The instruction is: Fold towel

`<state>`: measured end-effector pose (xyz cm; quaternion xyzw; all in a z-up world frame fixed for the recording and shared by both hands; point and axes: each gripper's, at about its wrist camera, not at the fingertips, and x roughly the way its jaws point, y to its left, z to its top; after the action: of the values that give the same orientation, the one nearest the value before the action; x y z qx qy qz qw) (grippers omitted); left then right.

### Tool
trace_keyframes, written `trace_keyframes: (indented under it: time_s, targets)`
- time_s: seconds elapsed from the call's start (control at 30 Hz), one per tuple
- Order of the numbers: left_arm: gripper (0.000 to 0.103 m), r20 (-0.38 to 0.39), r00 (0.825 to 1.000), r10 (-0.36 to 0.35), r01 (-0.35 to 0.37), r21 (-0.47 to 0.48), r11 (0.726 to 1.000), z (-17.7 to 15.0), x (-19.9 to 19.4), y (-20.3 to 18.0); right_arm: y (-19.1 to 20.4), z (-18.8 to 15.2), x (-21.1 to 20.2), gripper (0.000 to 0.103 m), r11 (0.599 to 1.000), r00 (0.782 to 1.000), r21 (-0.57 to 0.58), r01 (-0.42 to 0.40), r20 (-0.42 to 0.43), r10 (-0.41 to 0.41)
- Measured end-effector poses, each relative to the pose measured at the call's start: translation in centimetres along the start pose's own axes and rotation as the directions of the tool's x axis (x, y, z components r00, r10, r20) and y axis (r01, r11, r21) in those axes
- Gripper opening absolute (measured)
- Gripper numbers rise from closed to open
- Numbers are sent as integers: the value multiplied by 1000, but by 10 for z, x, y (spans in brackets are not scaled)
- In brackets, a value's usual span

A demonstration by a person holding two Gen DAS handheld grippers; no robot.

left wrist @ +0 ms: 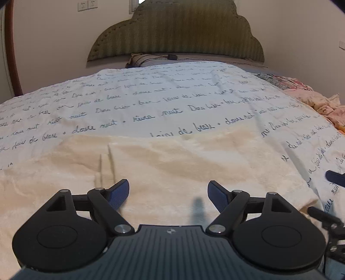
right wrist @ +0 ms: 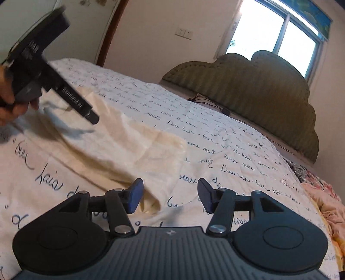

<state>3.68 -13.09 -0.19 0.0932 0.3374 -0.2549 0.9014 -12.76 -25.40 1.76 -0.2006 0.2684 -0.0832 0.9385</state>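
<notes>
A cream towel [left wrist: 172, 168] is lying spread on a bed, on top of a white bedspread [left wrist: 151, 103] that is printed with lines of dark handwriting. In the left wrist view the towel is filling the near part of the bed, with a raised fold edge [left wrist: 111, 159] running across it on the left. The left gripper [left wrist: 168, 193] is hovering over the towel with its jaws standing wide apart and nothing between them. The right gripper [right wrist: 170, 195] is hanging over the towel's near corner [right wrist: 151, 202], its jaws partly open and gripping nothing; its blue pads [right wrist: 134, 198] are sitting clear of the cloth. A hand [right wrist: 8, 101] is showing at the left edge of the right wrist view, gripping the other tool. Behind the bed a padded olive headboard [left wrist: 179, 32] is standing against a pale wall [left wrist: 54, 43] that is carrying white sockets [left wrist: 86, 5]. A bright window [right wrist: 280, 32] is glowing above the headboard, and a pink flowered quilt [left wrist: 319, 101] is lying bunched at the bed's far right side.
</notes>
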Motion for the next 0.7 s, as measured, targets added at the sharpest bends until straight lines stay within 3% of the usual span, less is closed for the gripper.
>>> trace_keyframes:
  time_s: [0.17,0.23,0.27,0.37,0.43,0.5,0.53,0.63,0.7]
  targets:
    - [83,-20,999,32,-31,62,998,-8,11,-17,20,2,21,55,998,999,-50,40,-13,-41]
    - [84,-42,999,33,-31,46,998,-12,18,-15,32,3,31,63,988,994,-113,103,-12,-105]
    - [86,-40,999,32,-31,37,999,-14,20,-13,41,3,37,72,975,988,-160,153,-12,-157]
    - [88,-28,999,42,-41,55,998,-17,21,-14,66,-3,49,84,905,953,-303,297,39,-300]
    - [89,-24,999,49,-47,69,996,-18,20,-14,69,-5,50,85,871,922,-311,380,52,-384]
    - [91,-23,999,49,-47,71,996,-18,20,-13,59,-9,47,97,855,897,-286,432,41,-440]
    - [91,-22,999,48,-47,70,996,-19,20,-13,53,-11,43,98,860,896,-266,436,38,-443]
    - [93,-15,998,58,-57,65,996,-21,20,-10,37,-14,32,98,904,920,-192,383,-4,-391]
    - [93,-15,998,58,-57,59,997,-21,20,-7,22,-13,27,98,942,942,-75,328,-55,-332]
